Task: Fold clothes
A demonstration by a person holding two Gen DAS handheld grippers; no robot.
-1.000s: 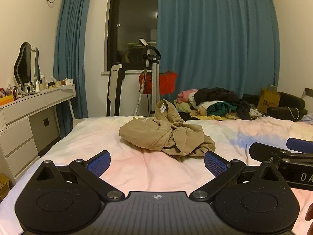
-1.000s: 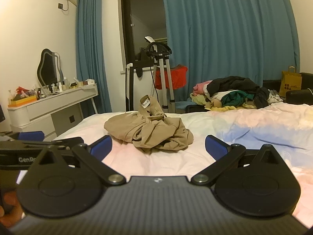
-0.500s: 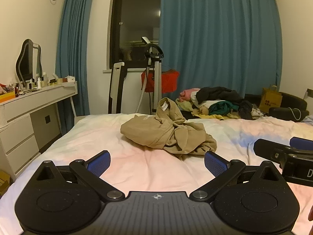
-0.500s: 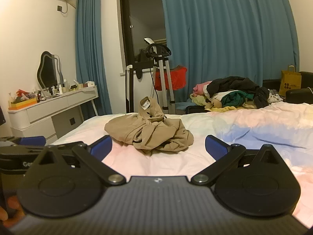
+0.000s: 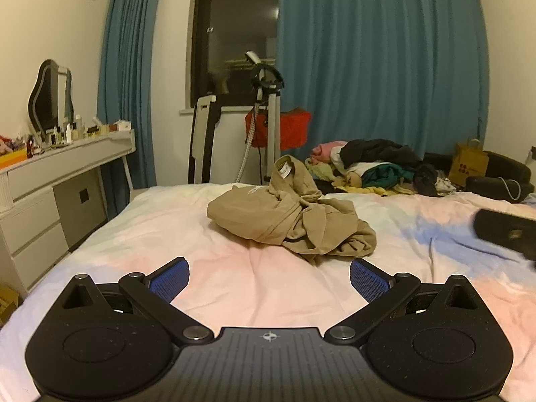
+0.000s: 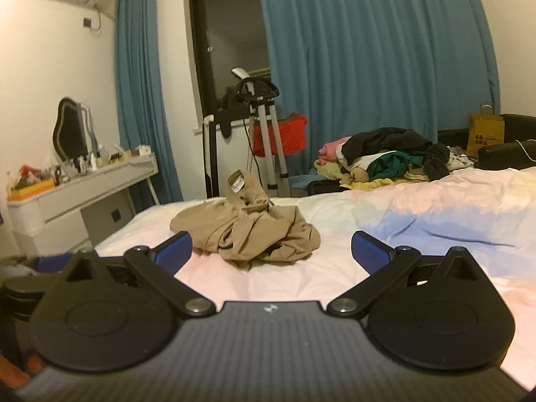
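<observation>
A crumpled tan garment (image 5: 291, 221) with a white label at its top lies in a heap on the pink-and-blue bedsheet (image 5: 234, 288); it also shows in the right wrist view (image 6: 248, 231). My left gripper (image 5: 268, 278) is open and empty, held above the sheet a little short of the garment. My right gripper (image 6: 271, 253) is open and empty, also short of the garment and to its right. The right gripper's body shows blurred at the right edge of the left wrist view (image 5: 506, 231).
A pile of mixed clothes (image 5: 375, 167) lies at the far side of the bed. A white dresser (image 5: 50, 181) with a mirror and bottles stands at the left. A tripod stand (image 5: 268, 127) and a red bag stand before the blue curtains. A yellow paper bag (image 6: 485, 134) sits at the far right.
Both grippers have moved forward toward the tan garment, which looks nearer now. The right gripper has shifted rightward in the left wrist view. Both jaws stay open.
</observation>
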